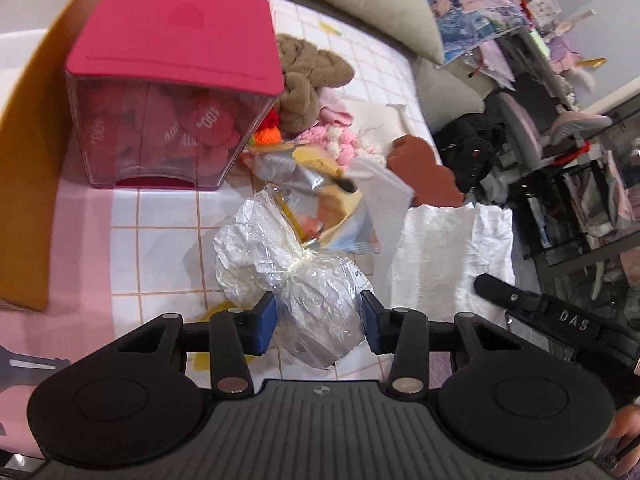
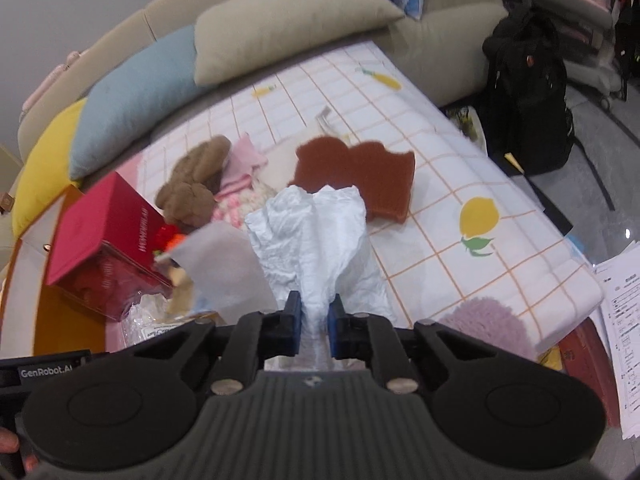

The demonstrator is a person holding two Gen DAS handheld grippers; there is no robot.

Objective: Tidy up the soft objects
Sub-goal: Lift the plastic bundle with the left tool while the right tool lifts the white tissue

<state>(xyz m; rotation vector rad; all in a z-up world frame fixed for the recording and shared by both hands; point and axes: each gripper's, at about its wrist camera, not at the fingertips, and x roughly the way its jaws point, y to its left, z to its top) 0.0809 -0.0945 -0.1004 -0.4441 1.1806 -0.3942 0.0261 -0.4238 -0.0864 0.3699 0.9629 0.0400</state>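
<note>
Storage first: a clear box (image 1: 160,128) with a pink lid (image 1: 176,28) stands on the checked bedspread (image 1: 168,256), and through its wall show red and pink soft pads printed with white figures. An orange cardboard flap (image 1: 28,160) rises just beside it on the left. Behind the box lies a heap of soft things: a brown plush twist (image 1: 308,76), a pink cloth (image 1: 336,114), pink-and-white knitted pieces (image 1: 340,142) and a small orange knitted item (image 1: 267,135). A rust-brown sponge-like pad (image 2: 356,172) with a scalloped edge rests flat on the bedspread, near the heap.

Closest to the left gripper (image 1: 319,322) is a crinkled clear plastic bag (image 1: 288,272), knotted at its middle, with something pale inside; what it is cannot be told. The bag's lower bulge sits between the 2 blue-padded fingers, which press against it from both sides. Past the knot, the bag's upper half leans toward a jumble of packets and papers (image 1: 320,200).

The right gripper (image 2: 314,326) has its jaws nearly together, pinching a bunched fold of white crumpled cloth (image 2: 316,236). That cloth fans out wide above the fingertips, wrinkled and limp, its upper edge overlapping the brown pad in view. In the left wrist view the same white cloth (image 1: 452,256) spreads beside the bag, on the right.

3 cushions, yellow (image 2: 44,160), blue (image 2: 140,96) and beige (image 2: 288,20), line the far edge of the bed.
</note>
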